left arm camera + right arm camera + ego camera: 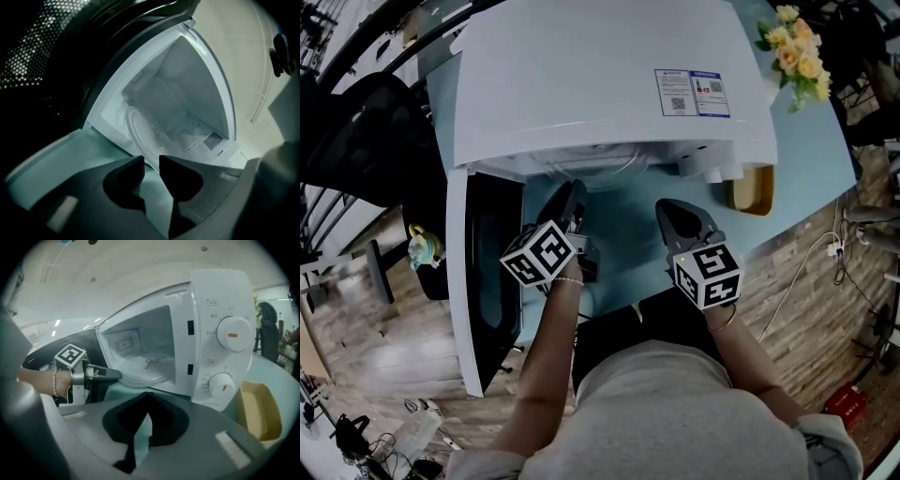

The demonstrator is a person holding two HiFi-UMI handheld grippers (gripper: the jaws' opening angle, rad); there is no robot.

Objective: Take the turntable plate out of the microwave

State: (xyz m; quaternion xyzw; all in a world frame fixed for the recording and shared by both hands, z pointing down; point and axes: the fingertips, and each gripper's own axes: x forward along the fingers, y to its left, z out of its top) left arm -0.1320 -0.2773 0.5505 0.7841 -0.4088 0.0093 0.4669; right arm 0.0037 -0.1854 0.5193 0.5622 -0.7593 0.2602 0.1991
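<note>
So the left gripper [151, 165] is being held right at the mouth of the open microwave [600, 75], with its jaws parted by just a narrow slit and nothing caught between them. Its tips are being pointed at the turntable plate [138, 133], which is sitting flat on the floor of the cavity, just beyond the jaws and not being touched by them. In the right gripper view the plate's [146, 367] clear rim is showing at the front of the cavity floor, with the left gripper's tip just beside it.

The right gripper [147, 397] is being held a bit further back, over the teal table [619, 246], in front of the control panel side. Its jaws are pressed together at the tips and nothing is being pinched. The plate is lying ahead of it and to its left, well apart.

The microwave door [483, 272] is swung wide open on the left. Two dials [233, 333] are stacked on the panel, and a yellow tray [260, 411] is lying on the table just right of the microwave. Yellow flowers [795, 47] are sitting at the far corner.
</note>
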